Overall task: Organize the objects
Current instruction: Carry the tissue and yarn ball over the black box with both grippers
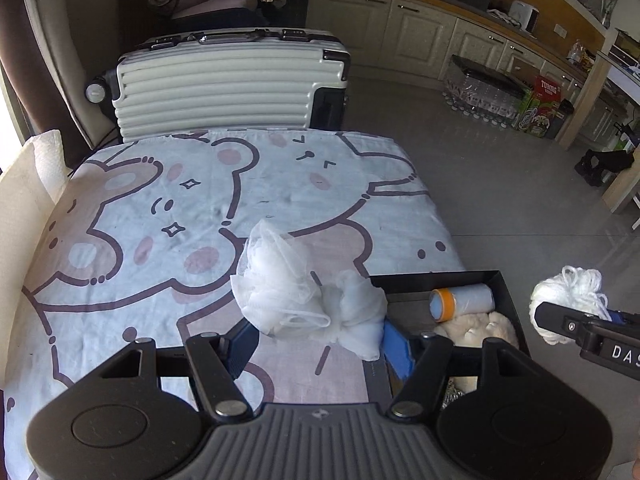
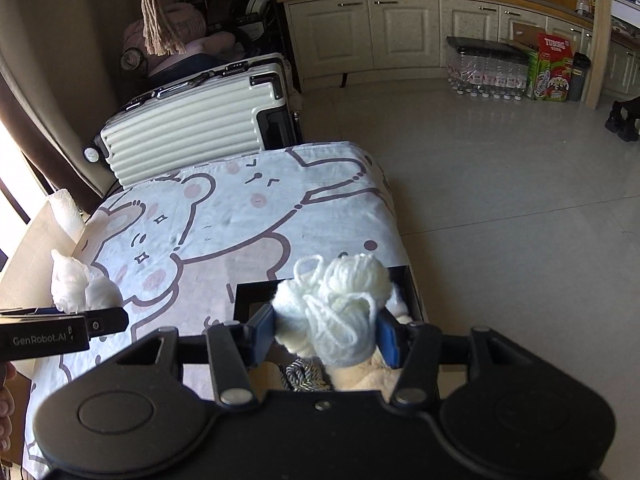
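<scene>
Now, on the left, my left gripper (image 1: 316, 344) clamps one white mesh puff (image 1: 292, 284) above the bear-print cloth (image 1: 160, 208); my right gripper (image 2: 326, 338) squeezes one white yarn ball (image 2: 340, 304) over the single black box (image 1: 504, 292). Carrying step, I judge; next, lower each into the box and release.

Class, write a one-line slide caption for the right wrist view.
Right tongs grip a white yarn ball above the black box on the bear-print cloth.
</scene>
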The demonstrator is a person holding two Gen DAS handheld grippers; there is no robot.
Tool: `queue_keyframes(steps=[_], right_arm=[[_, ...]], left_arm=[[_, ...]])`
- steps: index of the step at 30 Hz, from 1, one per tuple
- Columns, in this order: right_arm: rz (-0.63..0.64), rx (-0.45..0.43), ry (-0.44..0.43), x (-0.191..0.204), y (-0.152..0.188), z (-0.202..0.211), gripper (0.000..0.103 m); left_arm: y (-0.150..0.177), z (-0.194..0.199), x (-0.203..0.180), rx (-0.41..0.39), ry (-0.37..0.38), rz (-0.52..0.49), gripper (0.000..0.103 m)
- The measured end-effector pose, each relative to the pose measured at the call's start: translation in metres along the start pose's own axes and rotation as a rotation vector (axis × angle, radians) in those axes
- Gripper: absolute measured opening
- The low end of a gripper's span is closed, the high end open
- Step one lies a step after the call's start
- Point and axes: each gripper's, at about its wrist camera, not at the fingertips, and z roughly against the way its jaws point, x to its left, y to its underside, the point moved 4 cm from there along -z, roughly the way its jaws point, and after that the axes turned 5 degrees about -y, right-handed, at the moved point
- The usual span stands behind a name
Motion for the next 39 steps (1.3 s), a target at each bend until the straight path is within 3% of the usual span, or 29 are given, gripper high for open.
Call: queue_keyframes(steps=[17, 26, 34, 39], right_arm=[[-0.037, 0.018, -0.032, 0.004, -0.001, -0.02, 0.053], [-0.172, 0.027, -0.025, -0.016, -0.008, -0.037, 0.053], [-0.31, 0.091, 0.002, -0.037, -0.015, -0.055, 0.053], [-0.393, 0.131, 0.023, -0.047, -0.021, -0.07, 0.053]], left_arm=[[-0.001, -0.012, -0.02, 0.008, 0.054, -0.027, 0.067], [0.003, -0.03, -0.07, -0.047, 0.147, -0.372, 0.067], [0.001, -0.056, -0.088, -0.065, 0.214, -0.55, 0.067], [0.002, -0.083, -0.087, -0.024, 0.263, -0.619, 0.068]])
